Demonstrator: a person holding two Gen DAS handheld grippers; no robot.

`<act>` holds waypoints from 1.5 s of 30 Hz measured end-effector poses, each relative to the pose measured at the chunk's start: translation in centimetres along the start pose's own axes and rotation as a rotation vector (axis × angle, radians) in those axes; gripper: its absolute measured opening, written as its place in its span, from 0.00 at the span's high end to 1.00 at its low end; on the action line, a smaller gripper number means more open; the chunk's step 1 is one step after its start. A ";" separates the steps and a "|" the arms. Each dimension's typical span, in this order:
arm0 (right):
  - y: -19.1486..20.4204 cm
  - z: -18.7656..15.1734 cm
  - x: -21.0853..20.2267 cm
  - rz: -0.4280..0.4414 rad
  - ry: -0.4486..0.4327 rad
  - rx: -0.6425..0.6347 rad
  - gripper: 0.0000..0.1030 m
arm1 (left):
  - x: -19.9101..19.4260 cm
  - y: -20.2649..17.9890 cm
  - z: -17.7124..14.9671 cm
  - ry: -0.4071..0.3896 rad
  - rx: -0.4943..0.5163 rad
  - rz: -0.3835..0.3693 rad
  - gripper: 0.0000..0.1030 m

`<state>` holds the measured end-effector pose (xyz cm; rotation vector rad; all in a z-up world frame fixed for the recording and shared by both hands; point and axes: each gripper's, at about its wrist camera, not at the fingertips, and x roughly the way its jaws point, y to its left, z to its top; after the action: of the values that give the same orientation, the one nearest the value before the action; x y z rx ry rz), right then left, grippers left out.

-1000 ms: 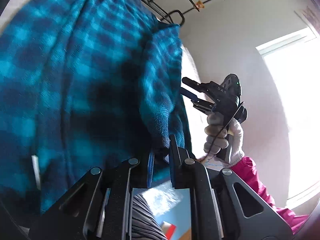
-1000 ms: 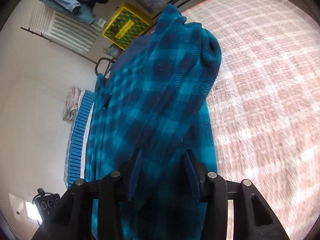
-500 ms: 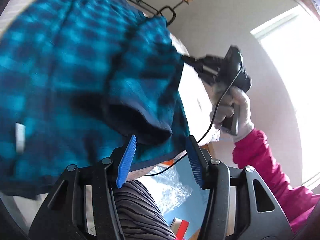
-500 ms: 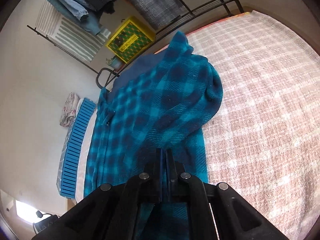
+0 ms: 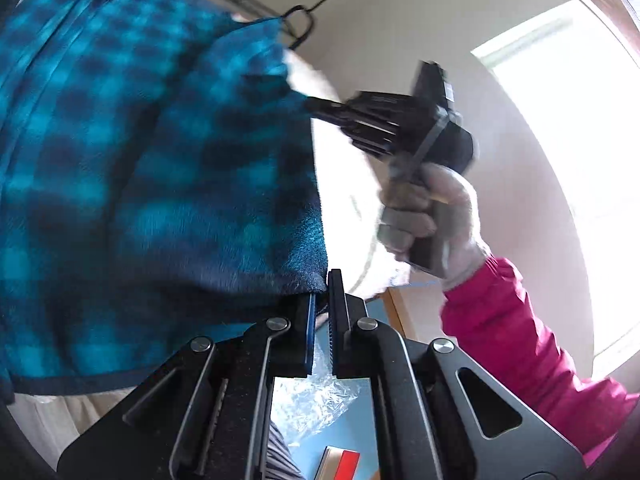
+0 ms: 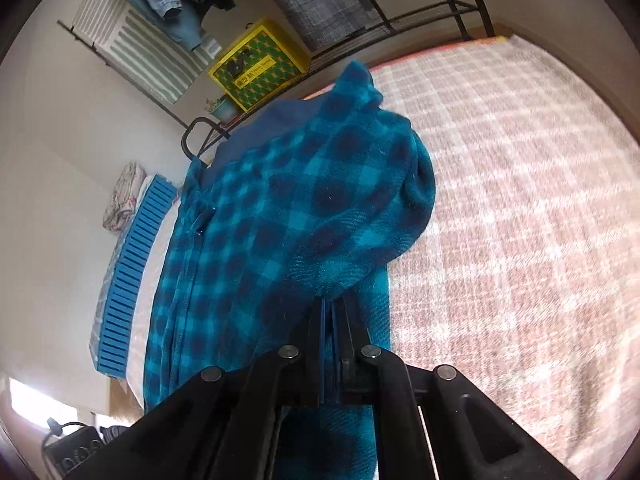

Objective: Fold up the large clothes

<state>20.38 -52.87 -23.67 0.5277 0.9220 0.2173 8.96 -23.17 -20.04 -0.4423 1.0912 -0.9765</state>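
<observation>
Both hand-held grippers, left (image 5: 322,304) and right (image 6: 332,320), pinch the fuzzy teal-checked fleece garment (image 6: 288,216) closed.

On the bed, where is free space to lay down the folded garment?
The pink checked bedspread lies bare beside the blue plaid fleece garment, up to the black metal rack. The strip toward the blue slatted crate is crowded.

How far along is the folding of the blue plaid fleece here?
Early. Done: the fleece garment is laid on the checked bedspread. In hand: the right tool is shut on a raised fold, and the left tool has just closed on a dark hem. Left: no flat fold yet.
</observation>
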 end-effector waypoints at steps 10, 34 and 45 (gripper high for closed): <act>-3.8 -1.4 1.3 -0.145 0.075 -0.006 0.95 | 4.5 -2.1 -3.6 0.232 0.115 -0.013 0.97; 2.4 4.5 -6.8 -0.084 -0.061 -0.237 0.63 | 4.1 3.9 -1.1 0.176 0.237 0.229 0.96; 4.3 15.5 4.6 -0.184 -0.012 -0.220 0.61 | 3.6 3.2 -1.8 0.184 0.301 0.215 0.96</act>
<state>35.72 -52.59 -17.07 0.2387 0.9162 0.1465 9.23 -24.20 -25.07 0.0108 1.1081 -0.9831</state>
